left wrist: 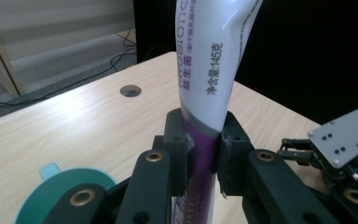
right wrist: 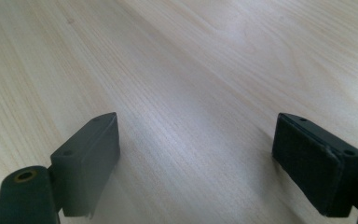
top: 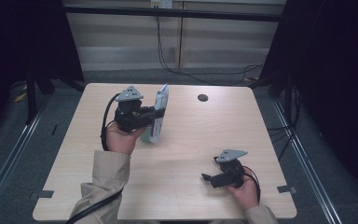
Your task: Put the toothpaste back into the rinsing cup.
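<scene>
A white and purple toothpaste tube [top: 158, 114] is held off the wooden table, standing steeply with its flat crimped end up. My left gripper [top: 154, 113] is shut on its middle. In the left gripper view both pads press the tube [left wrist: 204, 70] where purple meets white, my left gripper [left wrist: 204, 154] squeezing it, and a teal round cap [left wrist: 58, 186] shows at the lower left. My right gripper [top: 208, 178] rests low over the table at the front right, pointing left. In the right gripper view my right gripper [right wrist: 196, 161] stands open, bare wood between its pads.
A round cable hole [top: 203, 97] sits in the table [top: 191, 140] near its far edge. Black cables trail on the floor behind the table. Dark curtains stand at both sides. The right gripper's grey plate [left wrist: 347, 135] shows at the right of the left gripper view.
</scene>
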The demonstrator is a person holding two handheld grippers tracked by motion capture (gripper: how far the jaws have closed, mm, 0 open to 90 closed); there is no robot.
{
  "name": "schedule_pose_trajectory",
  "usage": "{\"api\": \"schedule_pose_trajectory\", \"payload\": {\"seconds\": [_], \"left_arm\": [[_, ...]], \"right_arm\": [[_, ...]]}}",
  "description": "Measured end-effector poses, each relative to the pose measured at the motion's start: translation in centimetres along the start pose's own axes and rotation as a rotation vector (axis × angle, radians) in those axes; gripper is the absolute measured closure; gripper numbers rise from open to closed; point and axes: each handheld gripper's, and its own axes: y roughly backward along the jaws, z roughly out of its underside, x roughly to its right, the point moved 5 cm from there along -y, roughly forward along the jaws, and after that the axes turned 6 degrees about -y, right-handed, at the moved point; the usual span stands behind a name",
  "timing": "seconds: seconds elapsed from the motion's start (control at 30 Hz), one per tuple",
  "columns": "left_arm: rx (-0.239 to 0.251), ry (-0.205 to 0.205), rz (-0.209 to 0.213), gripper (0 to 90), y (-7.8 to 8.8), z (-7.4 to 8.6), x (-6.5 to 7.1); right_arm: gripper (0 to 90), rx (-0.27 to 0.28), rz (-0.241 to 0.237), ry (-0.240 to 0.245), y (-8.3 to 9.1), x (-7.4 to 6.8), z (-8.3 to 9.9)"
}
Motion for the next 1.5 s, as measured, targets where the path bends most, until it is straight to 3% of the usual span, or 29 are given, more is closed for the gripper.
{"api": "schedule_pose_trajectory", "payload": {"seconds": [0.53, 1.5], "left_arm": [[0.072, 0.018, -0.063, 77.3, 0.1, -1.8, -1.6], [0.117, 0.035, -0.178, 77.2, -1.1, -0.7, -4.6]], "right_arm": [[14.3, 0.001, 0.001, -0.004, 0.0, 0.0, 0.0], [14.3, 0.0, -0.003, -0.002, 0.0, 0.0, 0.0]]}}
